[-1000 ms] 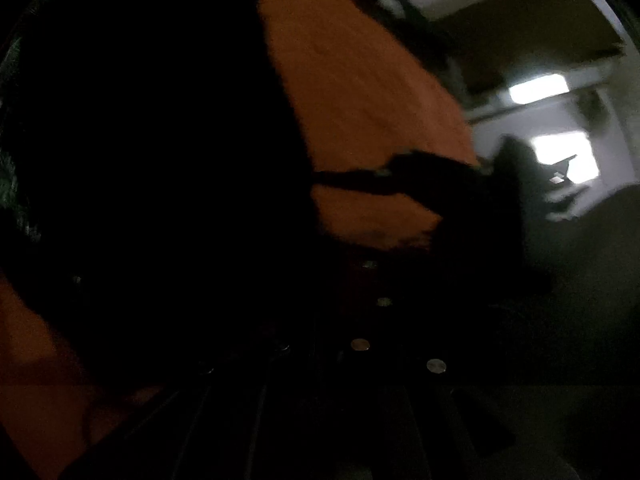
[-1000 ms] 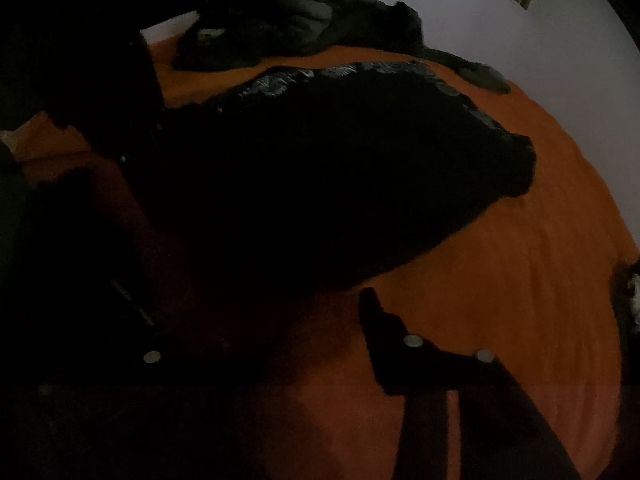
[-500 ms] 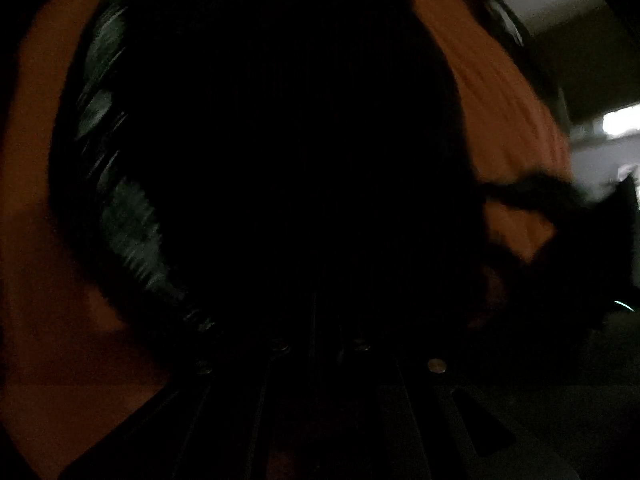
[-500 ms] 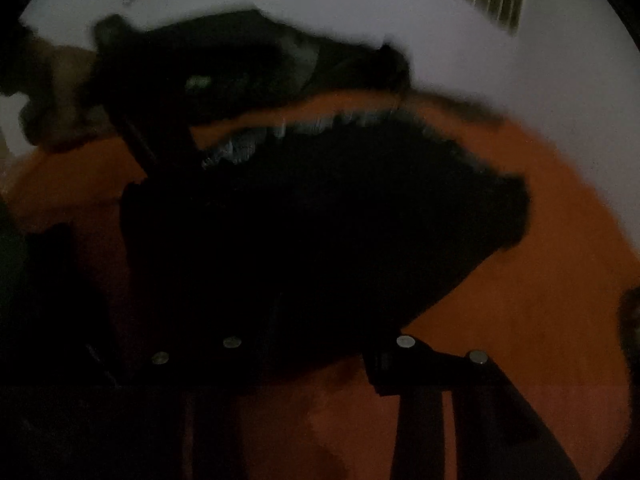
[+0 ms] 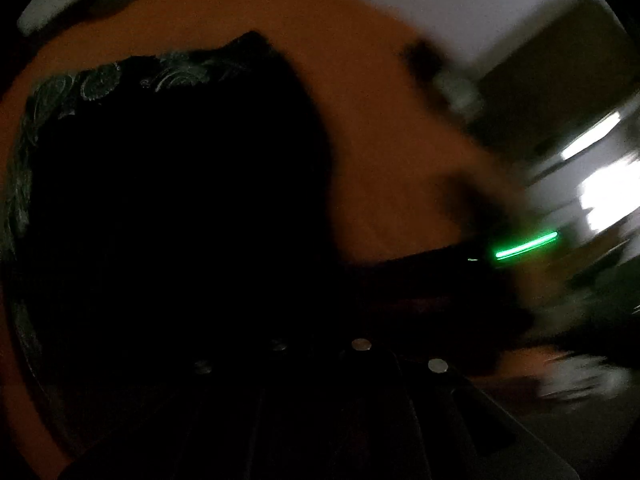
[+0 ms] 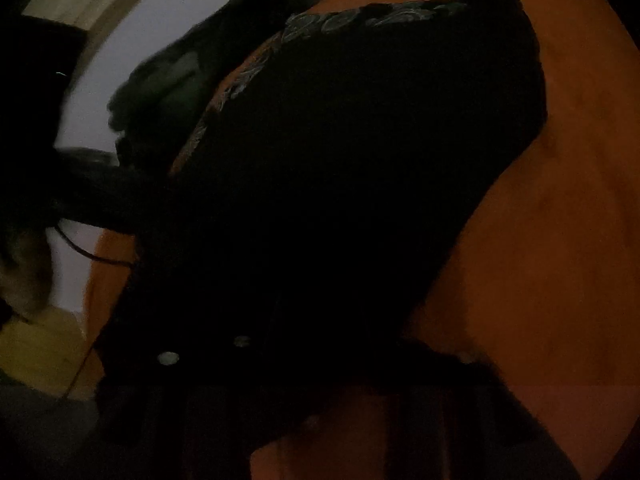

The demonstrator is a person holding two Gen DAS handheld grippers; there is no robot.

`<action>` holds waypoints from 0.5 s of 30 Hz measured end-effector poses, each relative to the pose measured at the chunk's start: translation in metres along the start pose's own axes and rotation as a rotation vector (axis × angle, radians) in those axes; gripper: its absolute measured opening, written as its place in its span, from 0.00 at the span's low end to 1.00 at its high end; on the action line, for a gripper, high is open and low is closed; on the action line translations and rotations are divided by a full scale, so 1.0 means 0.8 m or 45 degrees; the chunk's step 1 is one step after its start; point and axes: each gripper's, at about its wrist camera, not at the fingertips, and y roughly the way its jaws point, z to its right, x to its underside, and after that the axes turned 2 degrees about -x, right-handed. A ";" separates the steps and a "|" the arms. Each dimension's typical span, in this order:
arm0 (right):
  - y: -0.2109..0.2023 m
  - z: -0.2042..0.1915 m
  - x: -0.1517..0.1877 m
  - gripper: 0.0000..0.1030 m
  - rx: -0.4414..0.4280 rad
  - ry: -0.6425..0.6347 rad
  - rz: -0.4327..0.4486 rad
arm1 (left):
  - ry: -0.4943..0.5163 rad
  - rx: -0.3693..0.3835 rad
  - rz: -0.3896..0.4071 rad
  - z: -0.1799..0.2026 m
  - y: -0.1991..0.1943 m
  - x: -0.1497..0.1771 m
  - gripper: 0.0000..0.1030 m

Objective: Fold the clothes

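Observation:
A black garment (image 5: 160, 200) with a pale paisley border lies on the orange bed sheet (image 5: 380, 140). My left gripper (image 5: 320, 336) points steeply down at it, its fingers together and black cloth right at their tips. In the right wrist view the same garment (image 6: 360, 160) fills the middle and drapes over my right gripper (image 6: 320, 344). Its jaws are closing with cloth between them. Only the left finger's screws show; the pads are lost in the dark.
A heap of other dark clothes (image 6: 172, 80) lies at the sheet's far edge by the pale wall. Bare orange sheet (image 6: 540, 260) stretches to the right. A blurred dark shape with a green light streak (image 5: 524, 246) sits at the right, near bright windows (image 5: 608, 192).
Both views swept sideways across the bed and are blurred. The right gripper rolled, its jaws narrowed, and black cloth now covers its fingers. The left view now looks down on the paisley edge.

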 end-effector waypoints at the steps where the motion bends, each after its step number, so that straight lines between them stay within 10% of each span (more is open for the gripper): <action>1: -0.023 0.000 -0.011 0.21 0.006 0.004 0.078 | -0.088 0.040 -0.007 -0.013 0.007 -0.001 0.03; 3: -0.060 0.004 -0.038 0.21 -0.002 -0.035 0.216 | -0.253 0.167 0.037 -0.033 0.005 -0.004 0.03; 5: -0.040 0.024 -0.071 0.21 0.011 -0.080 0.062 | -0.313 0.257 0.119 -0.039 -0.015 -0.012 0.04; 9: 0.002 0.067 -0.131 0.00 0.077 -0.122 -0.188 | -0.217 -0.008 0.139 -0.062 -0.014 -0.038 0.04; 15: -0.011 0.140 -0.230 0.00 0.141 0.172 -0.077 | -0.369 0.049 0.099 -0.103 -0.012 -0.038 0.04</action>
